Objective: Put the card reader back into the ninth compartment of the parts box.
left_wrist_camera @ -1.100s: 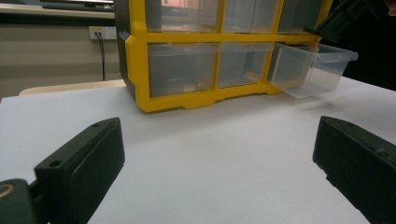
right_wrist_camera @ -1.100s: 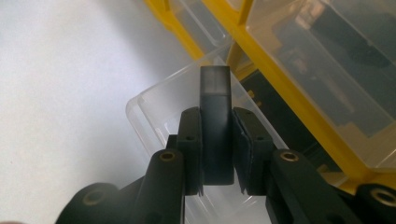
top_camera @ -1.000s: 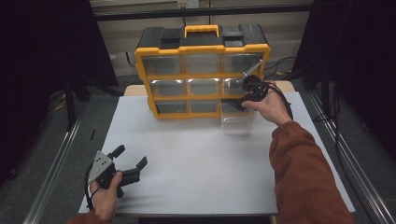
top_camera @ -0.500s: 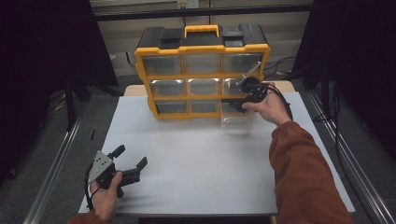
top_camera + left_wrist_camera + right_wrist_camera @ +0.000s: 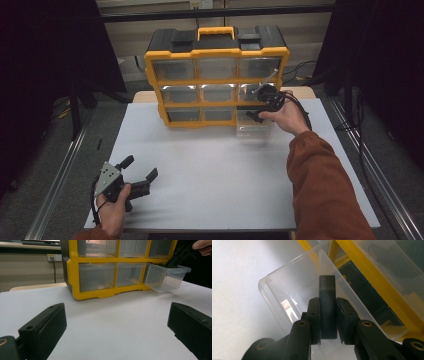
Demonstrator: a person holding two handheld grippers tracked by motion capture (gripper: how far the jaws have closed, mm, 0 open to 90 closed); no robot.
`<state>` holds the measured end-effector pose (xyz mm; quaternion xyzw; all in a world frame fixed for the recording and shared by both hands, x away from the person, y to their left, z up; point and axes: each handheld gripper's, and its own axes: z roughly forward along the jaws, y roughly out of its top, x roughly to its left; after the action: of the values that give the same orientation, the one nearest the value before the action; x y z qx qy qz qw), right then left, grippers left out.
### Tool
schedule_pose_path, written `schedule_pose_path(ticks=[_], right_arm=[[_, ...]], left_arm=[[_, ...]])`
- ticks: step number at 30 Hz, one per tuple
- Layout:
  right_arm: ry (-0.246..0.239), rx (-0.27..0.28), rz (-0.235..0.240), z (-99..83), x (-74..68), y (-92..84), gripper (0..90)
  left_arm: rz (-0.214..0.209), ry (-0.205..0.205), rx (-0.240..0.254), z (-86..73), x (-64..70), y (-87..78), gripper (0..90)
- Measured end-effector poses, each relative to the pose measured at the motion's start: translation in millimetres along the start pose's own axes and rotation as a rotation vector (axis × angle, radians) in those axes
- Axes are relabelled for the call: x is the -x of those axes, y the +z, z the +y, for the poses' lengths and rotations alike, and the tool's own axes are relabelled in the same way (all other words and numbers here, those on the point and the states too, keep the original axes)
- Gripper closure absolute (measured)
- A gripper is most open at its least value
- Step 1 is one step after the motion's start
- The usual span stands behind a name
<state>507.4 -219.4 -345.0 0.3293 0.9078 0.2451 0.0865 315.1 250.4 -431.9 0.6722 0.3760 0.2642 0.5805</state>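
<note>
Right gripper (image 5: 327, 322): its two black jaws are clamped on a dark grey block (image 5: 327, 307), which stands upright between the pads and rises above them; in the high view the gripper (image 5: 264, 102) sits at the lower right of the organiser.
Dark grey block: held over the open top of the clear drawer, apart from its floor as far as can be told.
Clear drawer (image 5: 294, 290): pulled out of the bottom-right slot of the organiser, tilted forward over the table; in the left gripper view (image 5: 166, 277) it juts out to the right.
Organiser (image 5: 217, 75): yellow frame, black top with a yellow handle, nine clear drawers in three rows, standing at the far side of the table.
Left gripper (image 5: 137, 175): jaws spread wide with nothing between them, resting near the front left of the white table (image 5: 210, 170).
Writing: no brand, label or lettering can be read on any surface.
</note>
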Motion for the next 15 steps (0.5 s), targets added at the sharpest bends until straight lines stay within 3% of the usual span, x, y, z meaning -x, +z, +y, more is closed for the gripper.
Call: schedule_pose_path(ticks=[15], right_arm=[[0.025, 0.004, 0.021, -5.1, 1.3, 5.8, 73.0]], left_arm=[[0.000, 0.004, -0.003, -0.1, -0.2, -0.4, 2.1]])
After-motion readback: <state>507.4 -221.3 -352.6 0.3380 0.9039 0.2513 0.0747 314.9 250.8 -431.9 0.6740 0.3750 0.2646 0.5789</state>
